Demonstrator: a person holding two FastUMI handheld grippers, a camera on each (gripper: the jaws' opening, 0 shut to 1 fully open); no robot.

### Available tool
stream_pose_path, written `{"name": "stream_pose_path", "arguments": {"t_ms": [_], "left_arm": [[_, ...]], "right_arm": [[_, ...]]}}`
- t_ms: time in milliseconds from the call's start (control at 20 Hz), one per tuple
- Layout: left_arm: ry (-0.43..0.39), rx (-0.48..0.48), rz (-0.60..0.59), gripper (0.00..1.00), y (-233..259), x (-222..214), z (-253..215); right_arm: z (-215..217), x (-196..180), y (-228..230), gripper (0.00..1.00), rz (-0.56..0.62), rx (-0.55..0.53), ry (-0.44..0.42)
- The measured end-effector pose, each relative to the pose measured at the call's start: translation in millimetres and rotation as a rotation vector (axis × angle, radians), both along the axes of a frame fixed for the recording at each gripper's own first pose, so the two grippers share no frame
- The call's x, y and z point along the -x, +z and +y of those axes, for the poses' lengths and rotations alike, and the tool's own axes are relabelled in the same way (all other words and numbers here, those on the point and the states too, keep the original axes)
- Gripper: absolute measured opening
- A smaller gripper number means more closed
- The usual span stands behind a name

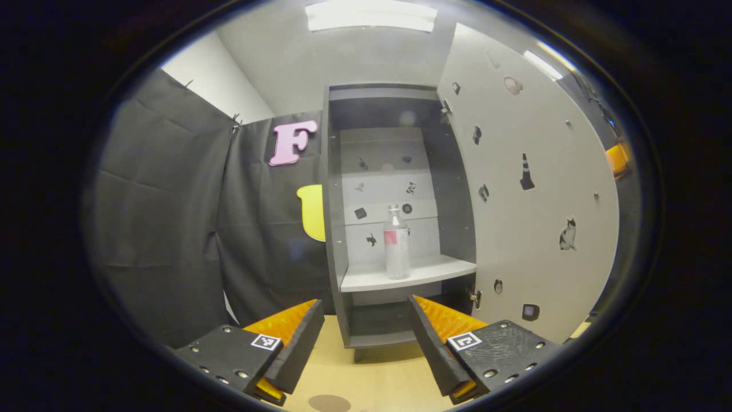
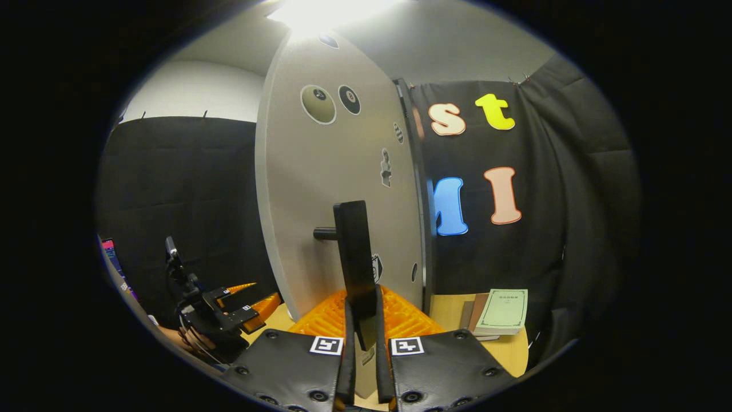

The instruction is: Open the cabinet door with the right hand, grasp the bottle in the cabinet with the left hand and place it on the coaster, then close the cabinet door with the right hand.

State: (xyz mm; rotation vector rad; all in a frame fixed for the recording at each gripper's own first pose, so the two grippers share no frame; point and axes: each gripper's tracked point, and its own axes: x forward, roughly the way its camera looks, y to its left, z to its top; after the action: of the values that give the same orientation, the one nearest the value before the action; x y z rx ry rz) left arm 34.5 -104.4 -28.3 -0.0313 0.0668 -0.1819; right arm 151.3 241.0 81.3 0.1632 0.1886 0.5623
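The grey cabinet (image 1: 337, 229) stands open, its pale door (image 1: 532, 194) swung out to the right. A clear bottle (image 1: 397, 243) with a pink label stands upright on the white shelf (image 1: 366, 280) inside. My left gripper (image 1: 361, 343) is open, low in front of the cabinet and well short of the bottle. A dark round coaster (image 1: 329, 403) lies on the wooden table just under it. In the right gripper view, my right gripper (image 2: 361, 320) is shut on the black door handle (image 2: 354, 257) of the door (image 2: 320, 194). The left gripper (image 2: 240, 312) shows at lower left.
Black cloth (image 1: 171, 217) walls the booth on the left. Two books (image 2: 500, 312) lie on the wooden table (image 2: 446, 312) to the right of the door. The cabinet has a lower compartment (image 1: 377, 320) under the shelf.
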Motion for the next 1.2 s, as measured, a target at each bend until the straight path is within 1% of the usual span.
{"name": "stream_pose_path", "arguments": {"t_ms": [200,250,350,400,500,550,700,750,800,850,1000,1100,1150,1200], "left_arm": [[0.000,-0.007,-0.002,0.88,3.6,-0.7,-12.9],[-0.002,-0.009,-0.002,0.88,5.0,-1.0,-17.4],[-0.003,-0.016,-0.006,0.88,8.8,-0.3,-26.9],[-0.003,-0.019,-0.012,0.89,10.7,0.5,-31.7],[0.000,-0.022,-0.022,0.88,16.0,1.0,-38.1],[0.003,-0.022,-0.024,0.88,18.6,0.6,-41.9],[0.017,-0.017,-0.027,0.88,22.2,0.3,-50.1],[0.020,-0.015,-0.029,0.89,24.4,-0.3,-54.6],[0.022,-0.017,-0.033,0.88,27.5,-2.7,-58.9],[0.026,-0.020,-0.038,0.88,30.8,-6.1,-62.5],[0.037,-0.030,-0.055,0.88,45.6,-19.6,-73.8],[0.024,-0.043,-0.056,0.89,54.6,-26.6,-84.2],[0.018,-0.048,-0.051,0.88,57.4,-30.4,-89.0],[0.010,-0.049,-0.045,0.89,62.5,-34.4,-92.9]], "right_arm": [[-42.1,-18.2,-0.9,0.16,0.001,-0.027,-0.121],[-42.7,-17.0,0.1,0.13,0.012,-0.057,-0.113],[-27.0,-10.0,1.4,0.14,0.031,-0.109,-0.064],[-24.4,-11.0,2.3,0.15,0.022,-0.096,-0.059],[-32.0,-11.8,0.5,0.15,-0.002,-0.024,-0.070],[-34.4,-9.1,1.1,0.15,-0.006,-0.011,-0.062],[-38.2,12.4,6.1,0.15,0.002,-0.020,-0.014],[-43.0,17.9,8.0,0.18,-0.003,-0.021,-0.008],[-48.5,24.4,8.0,0.17,-0.008,-0.018,-0.001],[-58.1,25.1,8.0,0.17,-0.017,-0.005,-0.021],[-107.5,16.5,1.1,0.16,-0.047,0.040,-0.123],[-132.9,11.6,-11.5,0.14,-0.039,0.068,-0.188],[-146.9,10.5,-20.1,0.17,-0.031,0.090,-0.223],[-157.4,6.2,-27.2,0.28,-0.022,0.115,-0.251]]}}
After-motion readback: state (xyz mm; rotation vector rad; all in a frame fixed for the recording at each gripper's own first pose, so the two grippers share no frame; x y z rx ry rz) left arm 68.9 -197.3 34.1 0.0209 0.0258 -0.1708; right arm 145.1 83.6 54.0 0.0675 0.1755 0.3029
